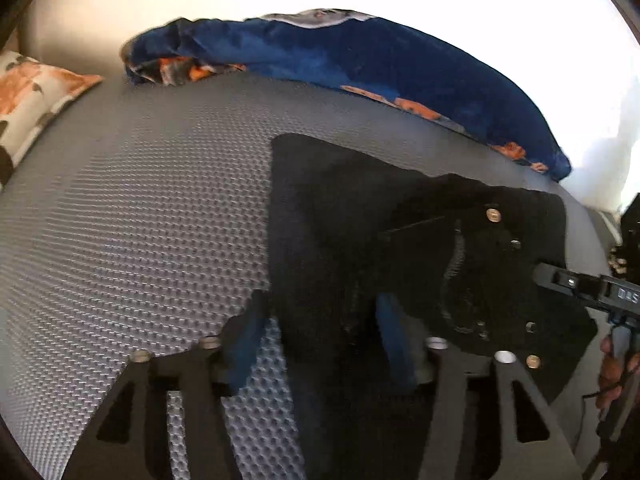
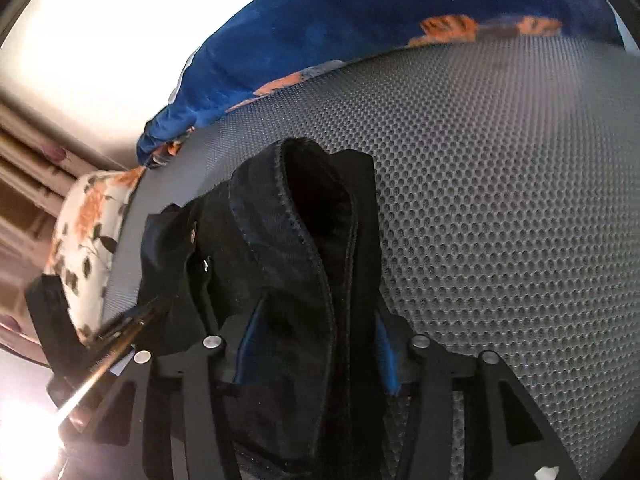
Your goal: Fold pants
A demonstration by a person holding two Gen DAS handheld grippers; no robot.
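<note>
Black pants (image 1: 360,240) lie on a grey textured bed cover (image 1: 140,220), waist with brass buttons toward the right. My left gripper (image 1: 320,328) is open, its blue-padded fingers (image 1: 244,344) straddling the pants' near edge. In the right wrist view the pants (image 2: 304,240) bunch up between my right gripper's (image 2: 316,348) blue pads (image 2: 384,356); whether the jaws grip the cloth is unclear. The right gripper also shows in the left wrist view (image 1: 592,288), at the waist's right edge.
A blue floral blanket (image 1: 360,64) lies along the far side of the bed. A white floral pillow (image 1: 32,92) sits at the far left. In the right wrist view the same pillow (image 2: 88,240) lies at the left, beside curtains.
</note>
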